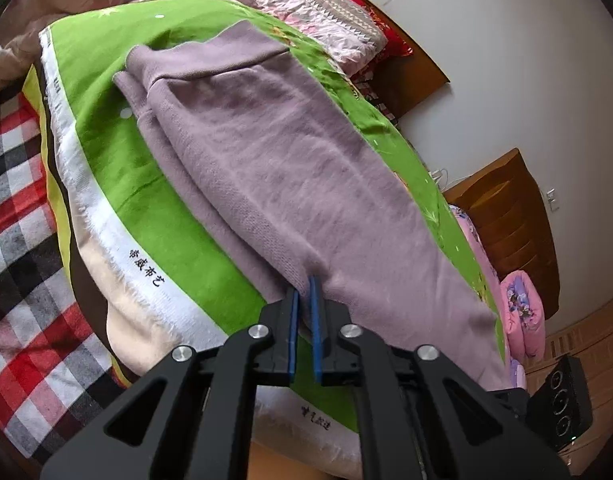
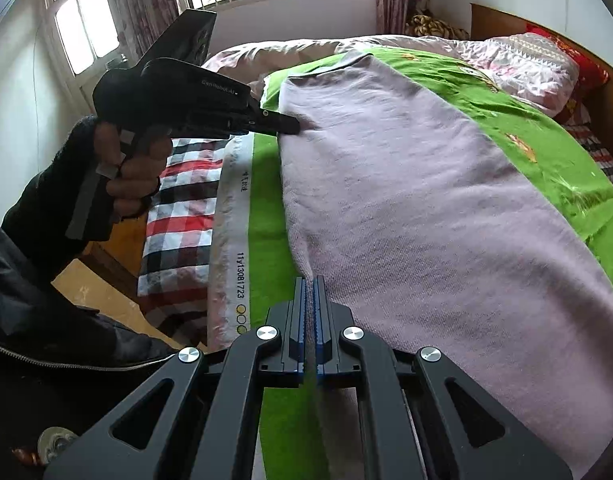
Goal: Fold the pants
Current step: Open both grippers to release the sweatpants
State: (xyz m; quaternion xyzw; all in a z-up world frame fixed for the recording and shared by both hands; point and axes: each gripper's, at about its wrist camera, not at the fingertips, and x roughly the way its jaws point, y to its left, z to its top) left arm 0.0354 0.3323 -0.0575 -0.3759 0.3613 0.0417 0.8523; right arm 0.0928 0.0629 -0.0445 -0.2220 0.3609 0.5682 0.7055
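Lengthwise, my lilac pants (image 1: 266,152) run along the green sheet (image 1: 106,128), both the left hand-held gripper (image 1: 305,284) and right hand-held gripper (image 2: 309,284) pinching their near edge beside the bed's open side.

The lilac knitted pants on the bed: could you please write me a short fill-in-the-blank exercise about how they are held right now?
1. The lilac knitted pants lie on a ____ cloth.
2. The left tongs are shut on the pants' ____.
3. The right tongs also pinch the pants' edge, so ____ tongs grip them.
4. Beside the cloth lies a red, white and black ____ blanket.

Missing words: green; edge; both; checked
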